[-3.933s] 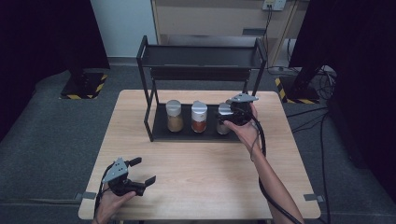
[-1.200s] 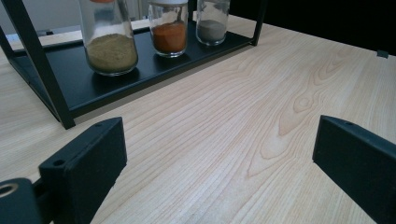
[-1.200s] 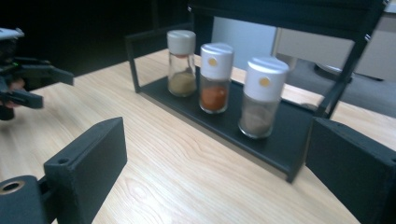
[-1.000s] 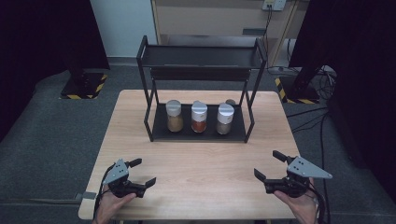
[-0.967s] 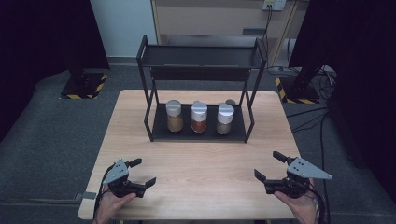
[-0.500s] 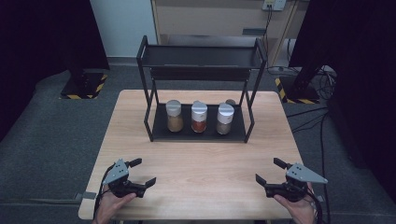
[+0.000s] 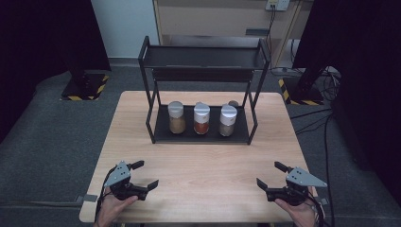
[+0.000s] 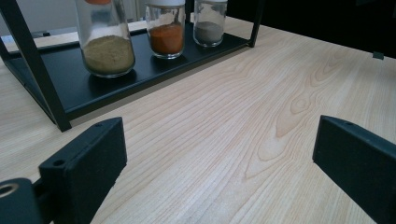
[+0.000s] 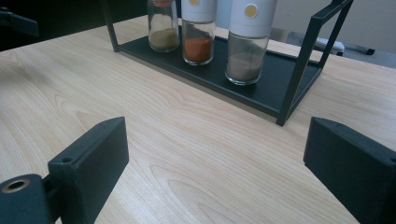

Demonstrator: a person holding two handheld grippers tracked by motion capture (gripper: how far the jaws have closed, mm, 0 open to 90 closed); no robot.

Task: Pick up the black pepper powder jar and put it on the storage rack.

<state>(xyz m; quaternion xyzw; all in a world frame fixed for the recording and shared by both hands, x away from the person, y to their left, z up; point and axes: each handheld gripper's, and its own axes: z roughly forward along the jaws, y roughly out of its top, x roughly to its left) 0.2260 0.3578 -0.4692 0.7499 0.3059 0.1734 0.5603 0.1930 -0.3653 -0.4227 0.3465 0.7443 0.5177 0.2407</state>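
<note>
In the high view the left tool sits at the lower left of the frame, held in a hand at the near edge of the wooden bench, its jaws spread wide and empty. The left gripper view confirms this: the two black jaws stand far apart at the lower corners of the frame with bare wood grain between them. Toward the centre of the high view, in the upper middle of the bench, stands a black two-tier rack, and on its lower tray three spice jars stand upright in a row, apart from one another: a jar of tan powder at the left, a jar of orange-red powder in the middle, and a jar of grey-brown powder at the right, each with a pale cap. A further small object shows behind the right jar, too hidden to tell. All three jars are well apart from both tools. At the lower right of the high view the right tool rests in the other hand, likewise released, jaws wide with nothing in them. In the right gripper view its jaws frame bare bench, with the rack in the upper part of the frame.
</note>
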